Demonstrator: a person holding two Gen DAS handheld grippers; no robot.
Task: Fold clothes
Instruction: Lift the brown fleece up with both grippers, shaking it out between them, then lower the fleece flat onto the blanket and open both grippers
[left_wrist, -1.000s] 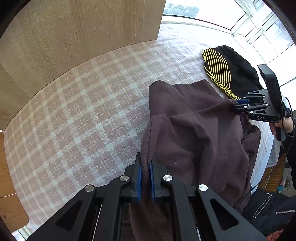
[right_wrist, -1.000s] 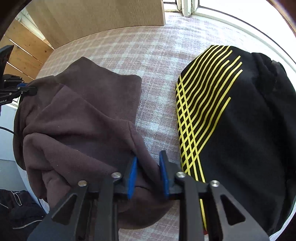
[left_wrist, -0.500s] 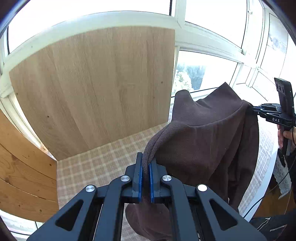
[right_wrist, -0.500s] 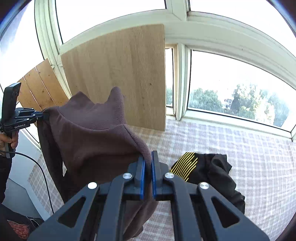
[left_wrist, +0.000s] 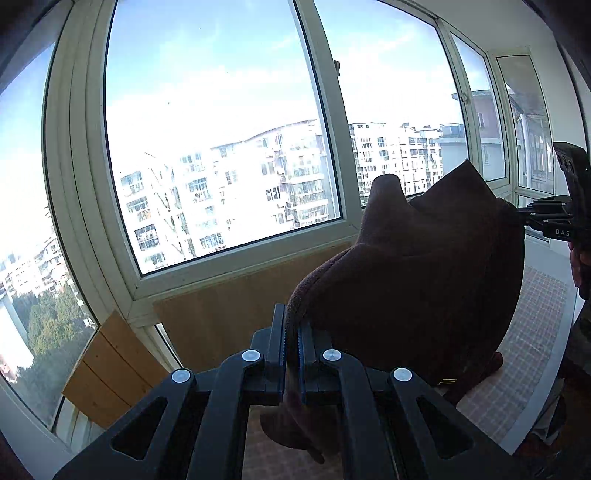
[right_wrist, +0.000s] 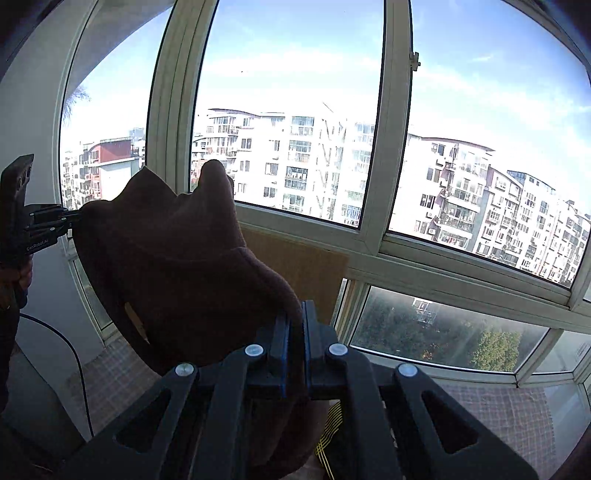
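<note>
Left gripper (left_wrist: 292, 354) pinching my brown fleece (left_wrist: 424, 280) edge | right gripper (right_wrist: 294, 354) pinching its other edge | fleece hangs between, windows (left_wrist: 221, 147) far

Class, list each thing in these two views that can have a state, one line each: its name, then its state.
Brown fleece garment: lifted, hanging between both grippers.
Left gripper: shut on the garment's edge.
Right gripper: shut on the garment's other edge.
Black garment with yellow stripes: lying below, mostly hidden.
White-framed window: appears closed.
</note>
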